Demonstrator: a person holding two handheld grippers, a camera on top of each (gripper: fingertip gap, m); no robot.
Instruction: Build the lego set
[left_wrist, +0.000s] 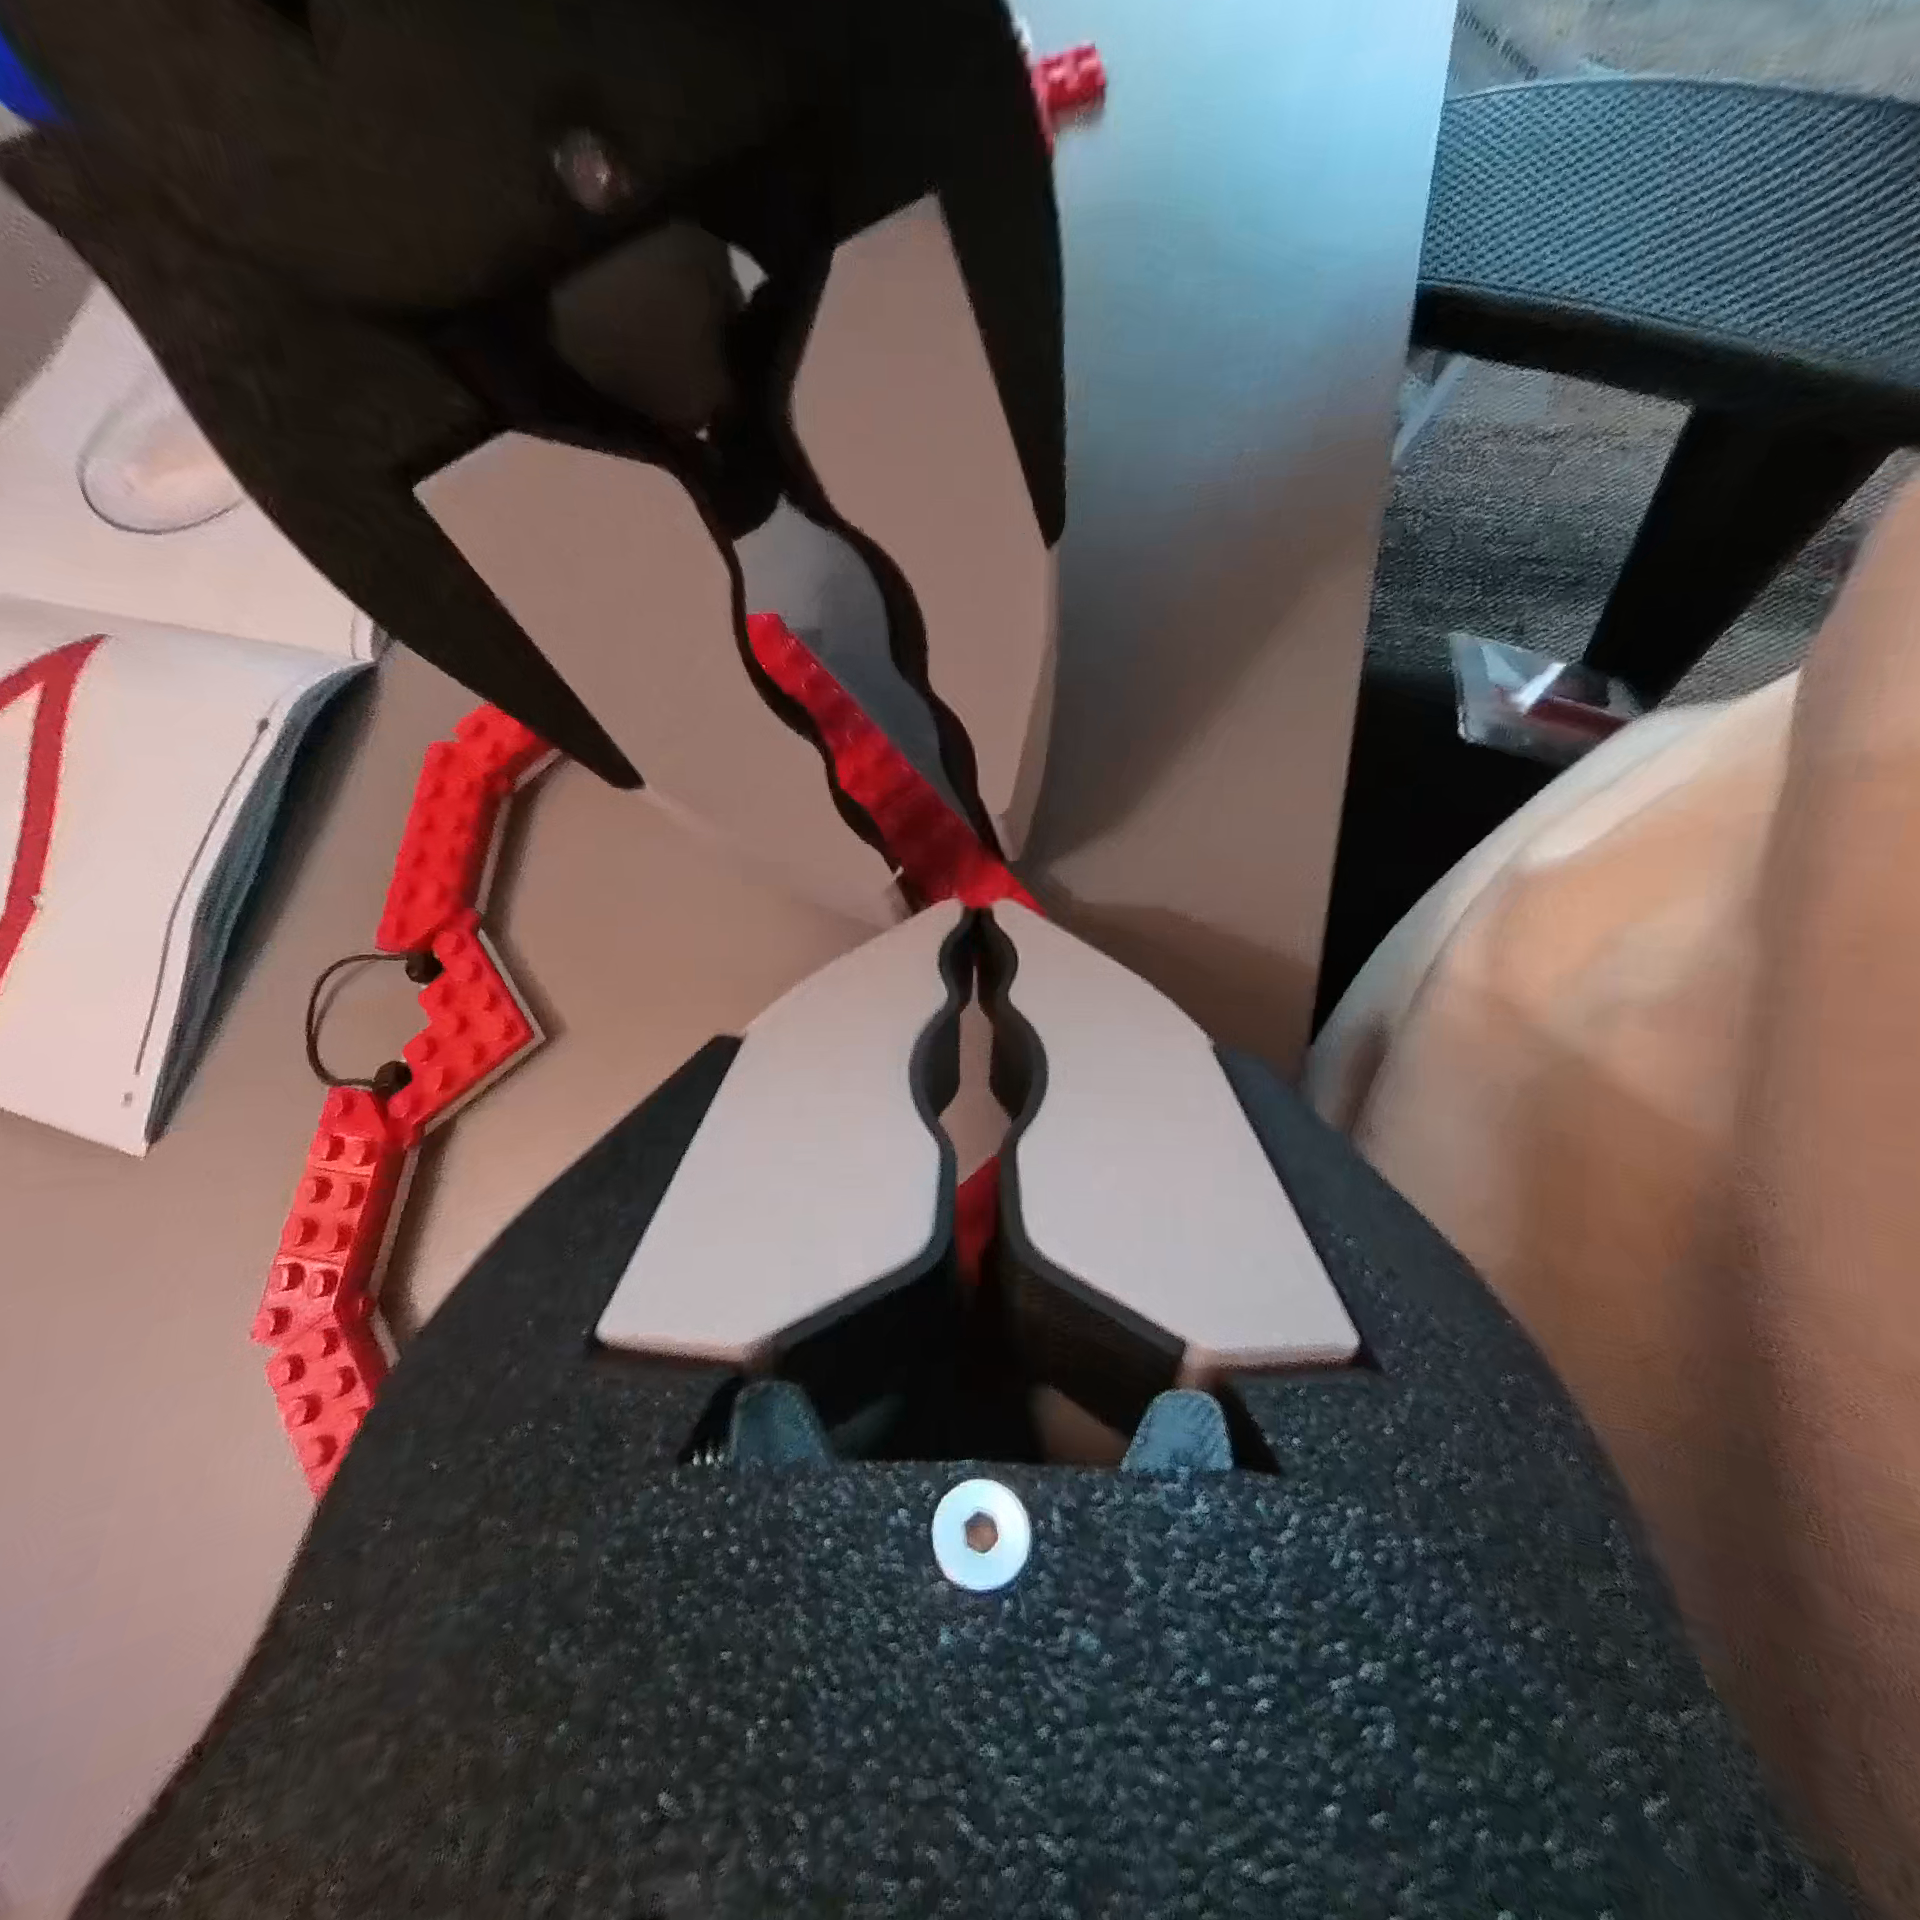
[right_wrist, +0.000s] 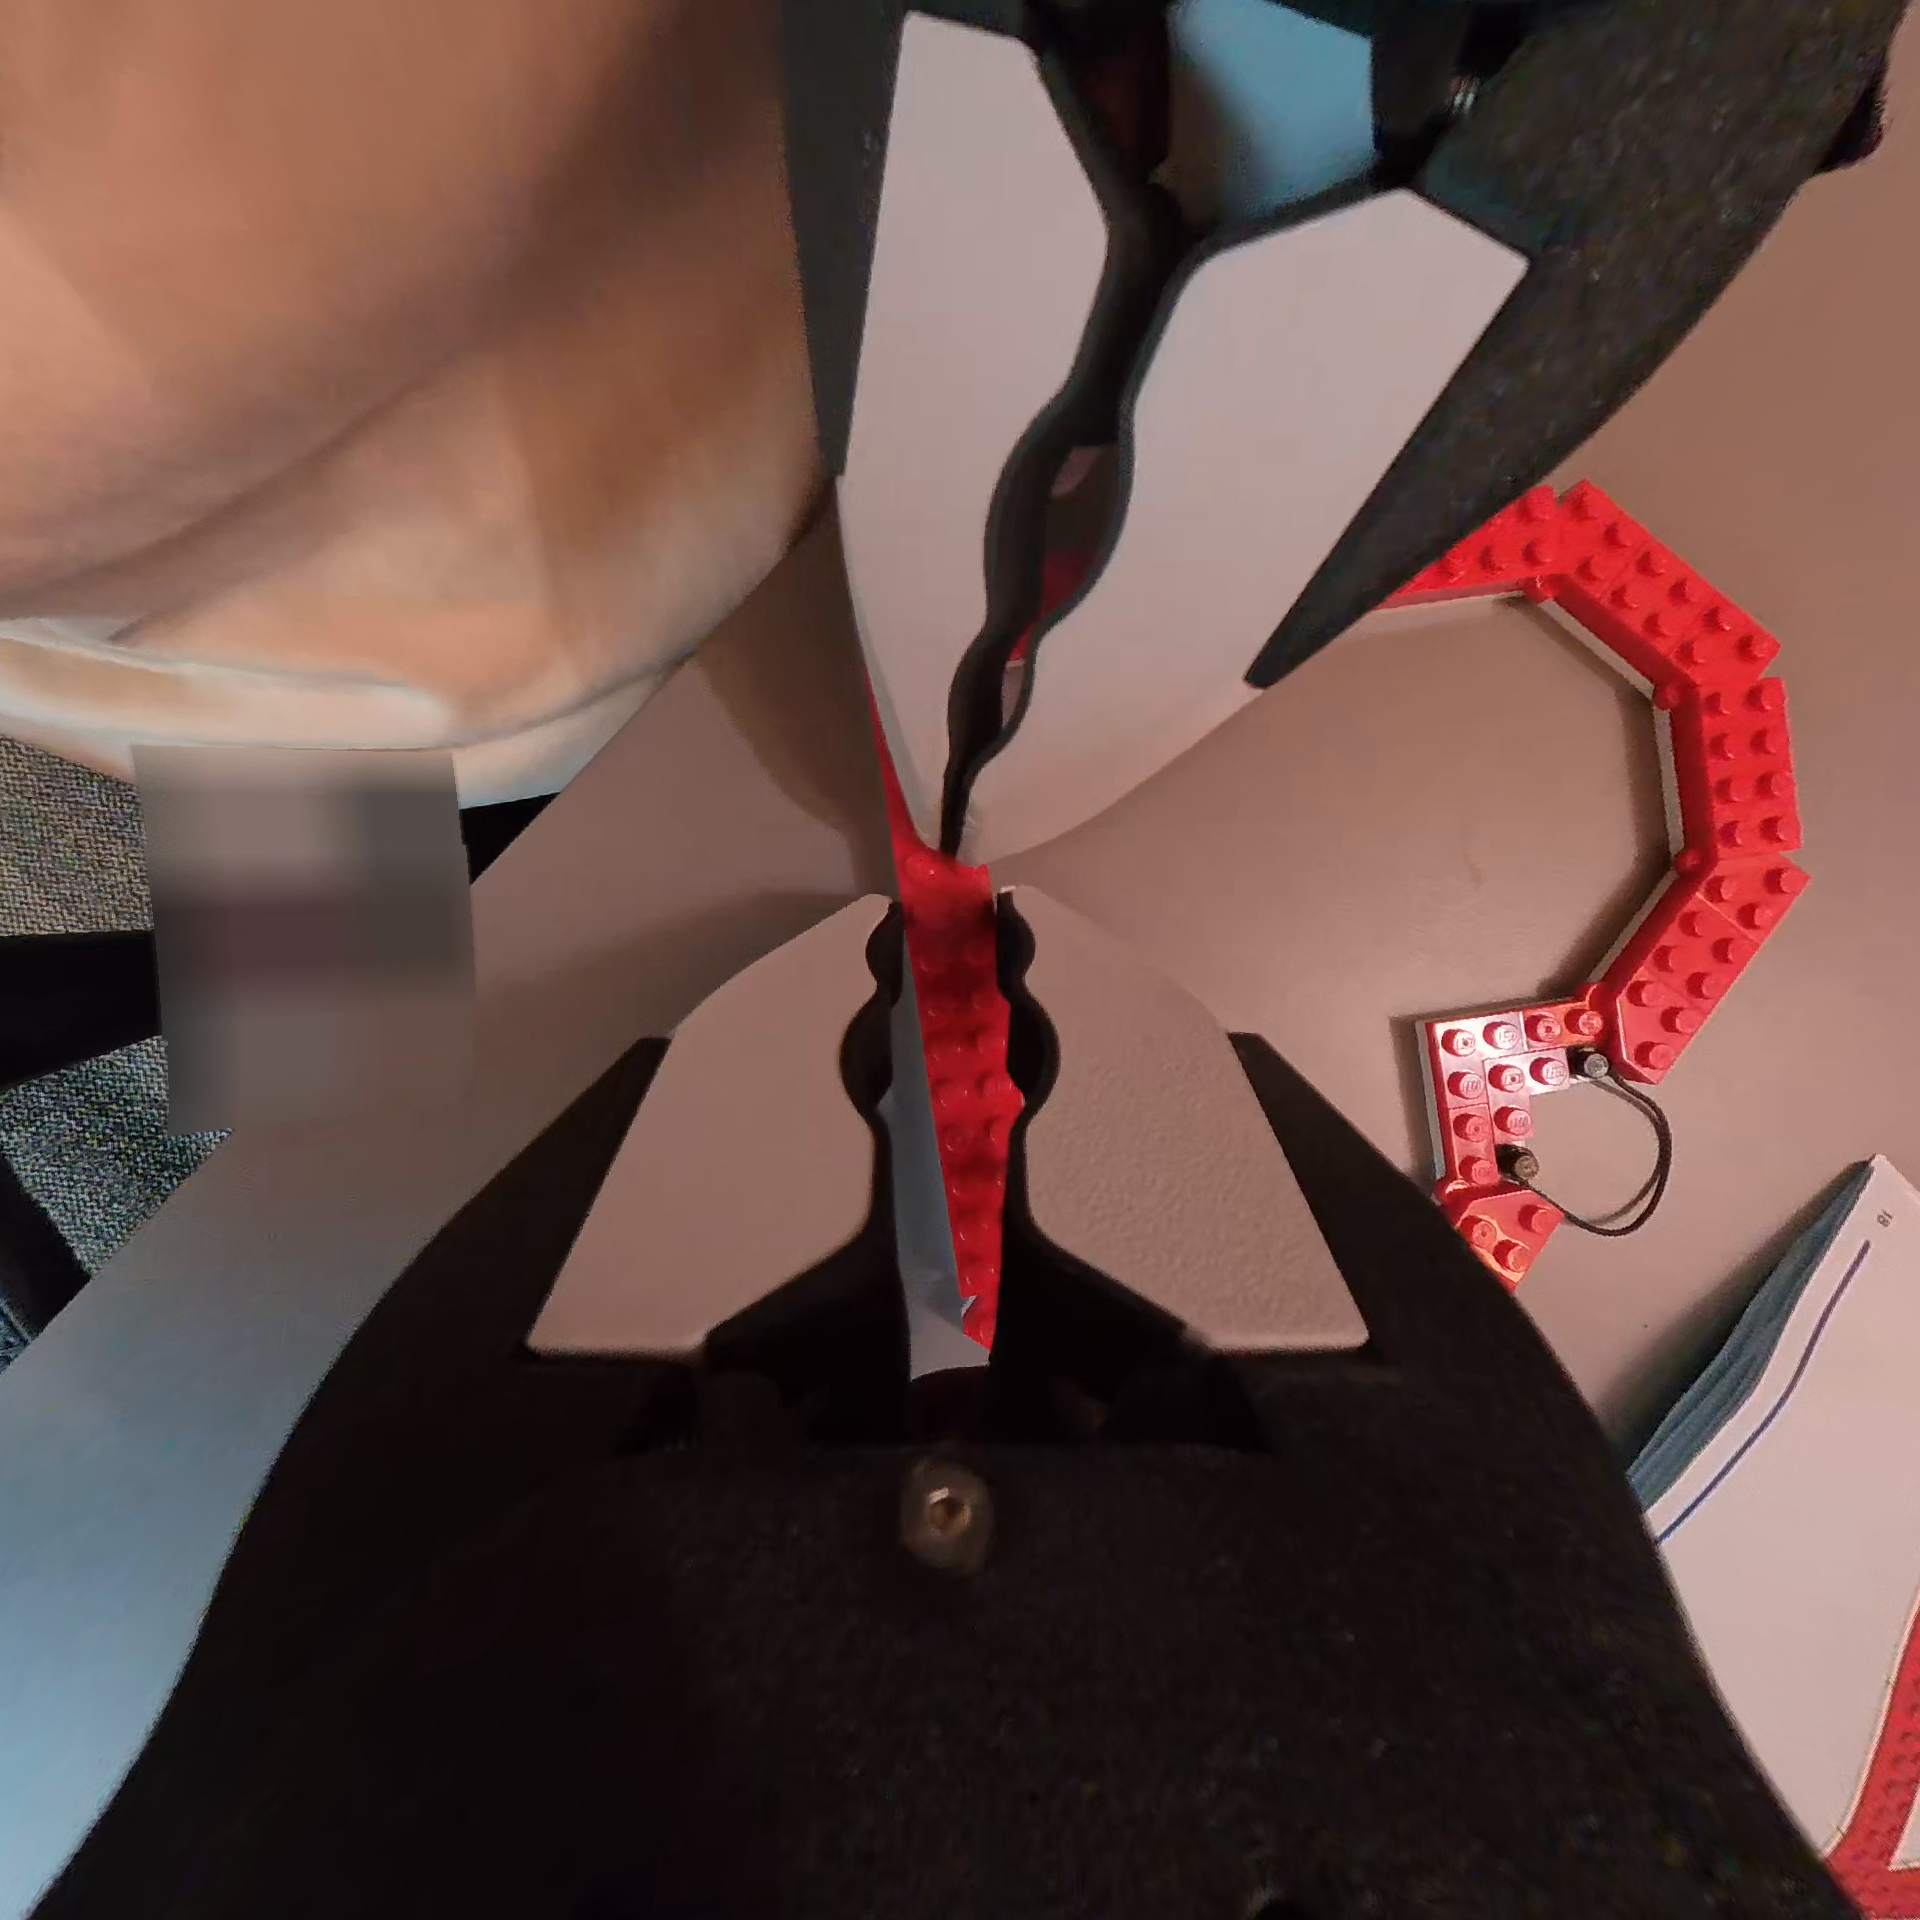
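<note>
My right gripper (right_wrist: 945, 900) is shut on a long red studded Lego strip (right_wrist: 961, 1039) with a grey underside, which lies lengthwise between its fingers above the table. The left wrist view shows the same strip (left_wrist: 883, 769) in the right gripper (left_wrist: 951, 868). My left gripper (left_wrist: 977, 920) faces it tip to tip with its jaws closed together. Its fingertips (right_wrist: 971, 831) meet the strip's far end. I cannot tell whether they pinch the strip. A curved red Lego arc (right_wrist: 1725, 769) lies flat on the tan table (right_wrist: 1351, 883). It also shows in the left wrist view (left_wrist: 447, 831).
A brown cord with beads (right_wrist: 1621, 1164) hangs off the arc's end. An instruction booklet (right_wrist: 1787, 1455) lies beside the arc. A person's limb (left_wrist: 1610, 1143) is close on one side. A black chair (left_wrist: 1662, 229) and carpet lie past the table edge. A loose red brick (left_wrist: 1070, 78) lies far back. Left and right tips are no more than a few centimetres apart.
</note>
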